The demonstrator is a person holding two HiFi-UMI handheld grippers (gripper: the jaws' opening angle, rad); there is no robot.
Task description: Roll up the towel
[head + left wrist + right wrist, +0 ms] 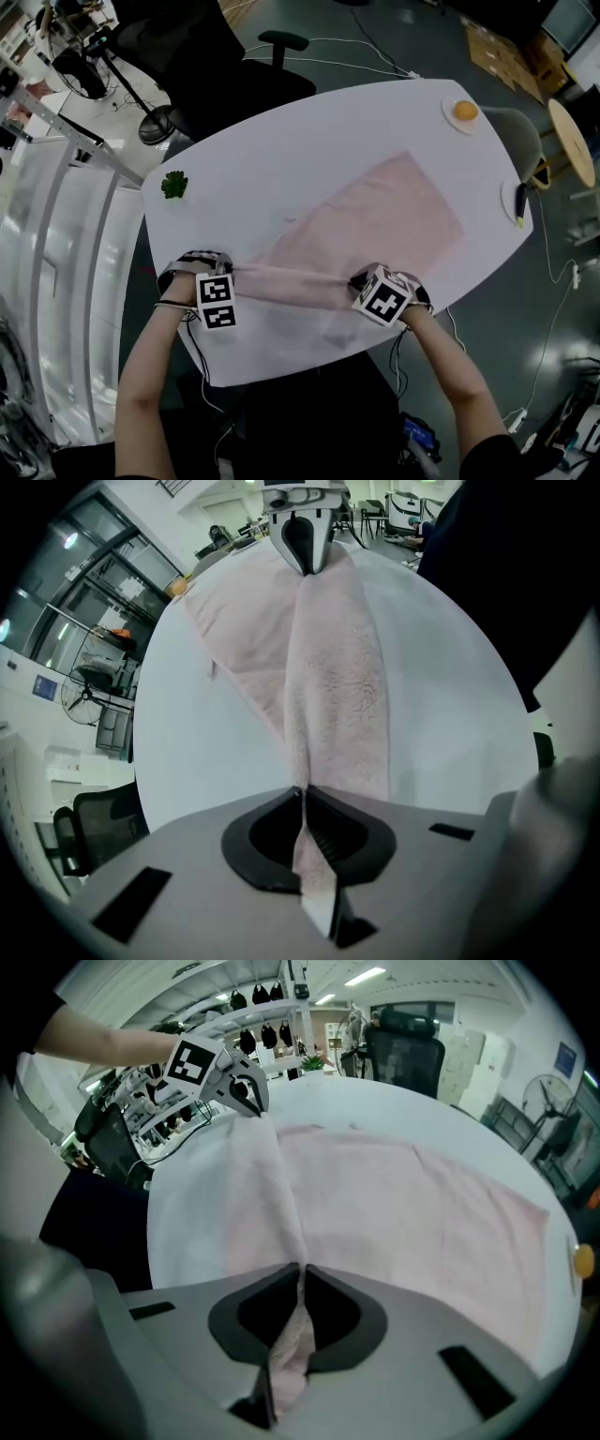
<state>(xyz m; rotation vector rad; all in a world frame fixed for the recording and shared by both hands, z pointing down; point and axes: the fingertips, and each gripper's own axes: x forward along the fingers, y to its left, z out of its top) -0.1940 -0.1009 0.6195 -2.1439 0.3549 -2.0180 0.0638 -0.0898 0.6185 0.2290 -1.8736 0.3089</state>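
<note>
We pinch the near edge of the pink towel (394,211), lying on the white table (281,141), with the left gripper (302,808) and the right gripper (300,1288) each closed tight on a fold, since this seemingly soft, light, limp cloth would sag unless held near both ends.

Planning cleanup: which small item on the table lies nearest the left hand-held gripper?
The green one, at the table's left edge; the orange and the dark one lie far right.

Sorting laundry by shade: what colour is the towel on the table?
Pale pink, with no pattern; the towel shows best in the head view.
</note>
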